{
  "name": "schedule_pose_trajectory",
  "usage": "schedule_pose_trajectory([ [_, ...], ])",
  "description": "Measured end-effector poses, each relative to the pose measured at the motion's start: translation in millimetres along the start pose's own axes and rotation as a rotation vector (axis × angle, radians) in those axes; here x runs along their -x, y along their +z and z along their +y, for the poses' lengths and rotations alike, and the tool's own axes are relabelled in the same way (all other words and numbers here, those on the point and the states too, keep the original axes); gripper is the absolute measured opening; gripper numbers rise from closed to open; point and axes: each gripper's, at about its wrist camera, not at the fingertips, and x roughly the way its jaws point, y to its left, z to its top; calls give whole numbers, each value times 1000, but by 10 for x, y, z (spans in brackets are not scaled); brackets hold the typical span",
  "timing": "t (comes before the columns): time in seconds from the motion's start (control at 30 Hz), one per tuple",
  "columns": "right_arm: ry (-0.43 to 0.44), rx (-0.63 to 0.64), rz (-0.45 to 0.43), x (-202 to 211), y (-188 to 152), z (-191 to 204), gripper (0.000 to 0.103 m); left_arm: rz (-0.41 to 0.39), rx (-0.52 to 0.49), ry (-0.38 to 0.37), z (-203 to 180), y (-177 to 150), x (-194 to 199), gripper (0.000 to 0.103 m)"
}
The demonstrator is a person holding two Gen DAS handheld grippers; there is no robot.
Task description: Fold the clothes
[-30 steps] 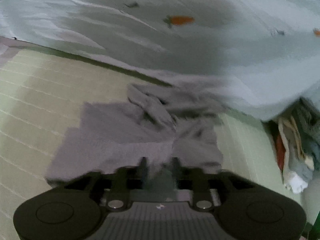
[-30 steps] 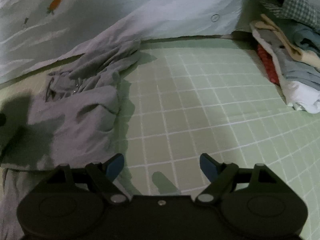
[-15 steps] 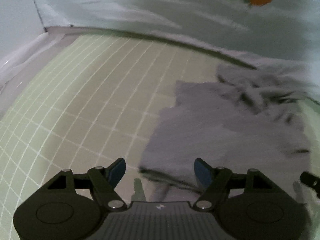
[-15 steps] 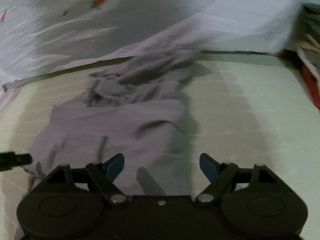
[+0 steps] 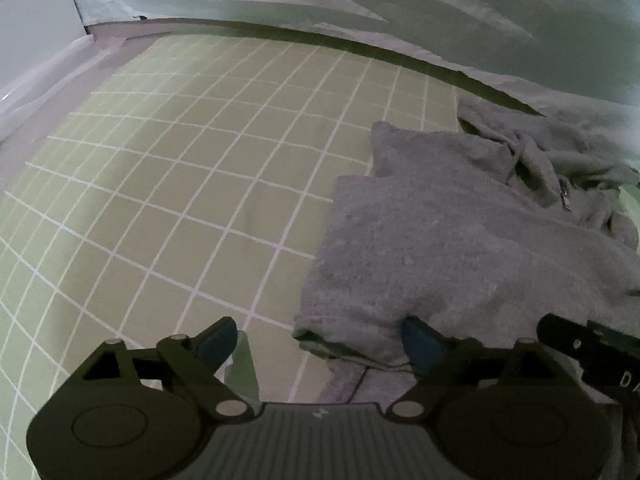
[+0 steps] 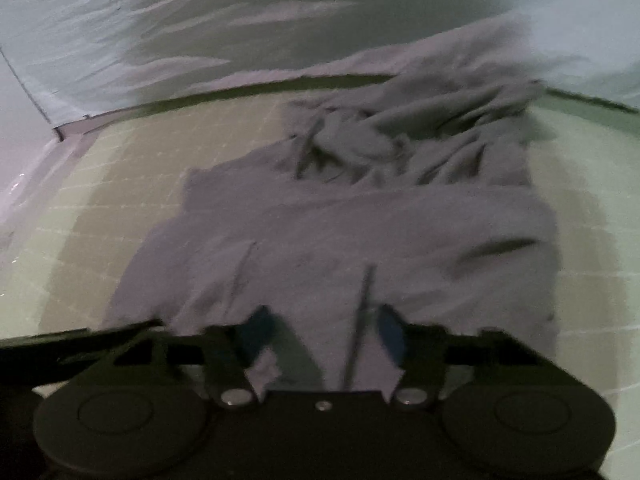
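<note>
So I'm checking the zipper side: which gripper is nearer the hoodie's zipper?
Right. The right gripper straddles the zipper at the grey hoodie hem. The left gripper sits at the hem's left corner, beside it.

grey fleecy cloth hoodie: matt, nubbly | green white-gridded cloth sheet: smooth, matt | pale carrot-print quilt: soft cloth, creased

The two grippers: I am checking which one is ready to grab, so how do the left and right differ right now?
The left gripper stands wide open, having just been opening, astride the grey hoodie's near left corner; the right gripper is narrower, having just been closing. The left has mostly green grid mat between its pads; the right has hoodie fabric between them, though blur hides whether they pinch it. Both have blue pads and point down at the hem.
</note>
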Motion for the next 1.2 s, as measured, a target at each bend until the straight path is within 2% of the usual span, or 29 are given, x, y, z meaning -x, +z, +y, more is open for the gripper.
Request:
schedule_pose_trajectory([
  [0.1,38,41,-13,78,-9,35,5,-10,-15,12,-27,13,42,90],
  [0.3,65,21,-102,534,90,-219,5,-56,-16,1,-141,60,241,90],
  [0.4,16,2,-129,714,94,-451,5,-70,-27,1,-245,62,282,90],
  [0.53,-71,-93,-45,605,6,-852,6,-46,-46,-11,-395,7,197,90],
  [0.7,-72,-125,34,397,-93,-1019,8,19,-68,19,-445,-78,-11,92],
  [0.77,-64,-126,46,392,-59,-1024,11,33,-44,11,-406,-56,-27,92],
  [0.83,-38,-140,40,418,-6,-1056,27,31,-30,3,-386,9,7,92],
  [0.87,-32,-148,29,428,28,-1081,31,23,-27,2,-384,53,33,92],
  [0.93,-38,-170,2,423,117,-1146,51,-6,-18,-17,-385,185,87,92],
  [1.0,-58,-195,-35,407,240,-1247,64,-47,6,-50,-374,371,117,92],
  [1.1,-79,-249,-104,374,490,-1457,71,-93,33,-102,-417,707,43,93],
  [1.2,-117,-308,-155,269,748,-1699,72,-134,20,-121,-564,1082,-168,93],
])
